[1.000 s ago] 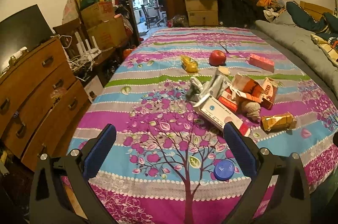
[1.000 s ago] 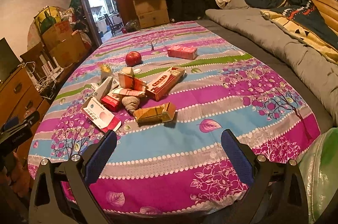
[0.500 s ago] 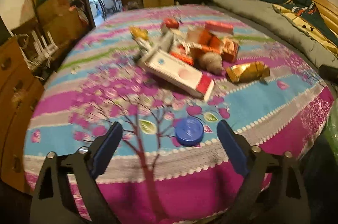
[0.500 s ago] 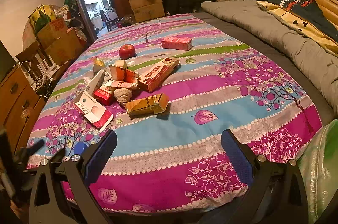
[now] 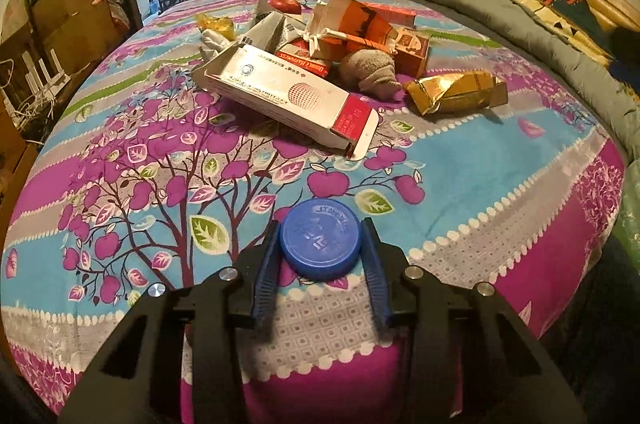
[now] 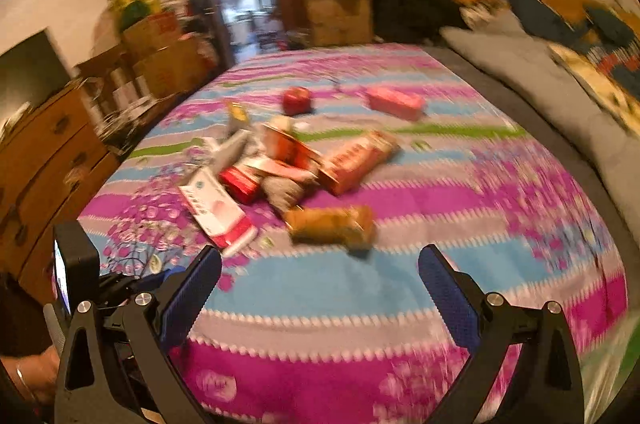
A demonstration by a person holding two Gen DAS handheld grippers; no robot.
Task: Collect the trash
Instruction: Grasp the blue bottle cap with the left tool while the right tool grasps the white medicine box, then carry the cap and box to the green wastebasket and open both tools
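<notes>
My left gripper point(image 5: 320, 248) is shut on a round blue plastic lid point(image 5: 320, 238) that rests on the flowered bedspread point(image 5: 120, 160) near its front edge. Behind it lies a heap of trash: a long white and red carton point(image 5: 288, 96), a gold foil wrapper point(image 5: 456, 90), an orange carton point(image 5: 352, 20) and a grey sock ball point(image 5: 372, 70). My right gripper point(image 6: 320, 284) is open and empty above the bed's front edge; its view is blurred and shows the same heap point(image 6: 288, 168) and the left gripper's body point(image 6: 76, 276) at lower left.
A red apple point(image 6: 297, 99) and a pink box point(image 6: 396, 102) lie farther back on the bed. A grey blanket point(image 5: 500, 20) and bedding lie along the right side. A wooden dresser point(image 6: 44, 160) and cardboard boxes point(image 5: 72, 20) stand on the left.
My left gripper moved forward and down to the blue lid and closed on it. My right gripper swung left and is still moving, so its view has blurred.
</notes>
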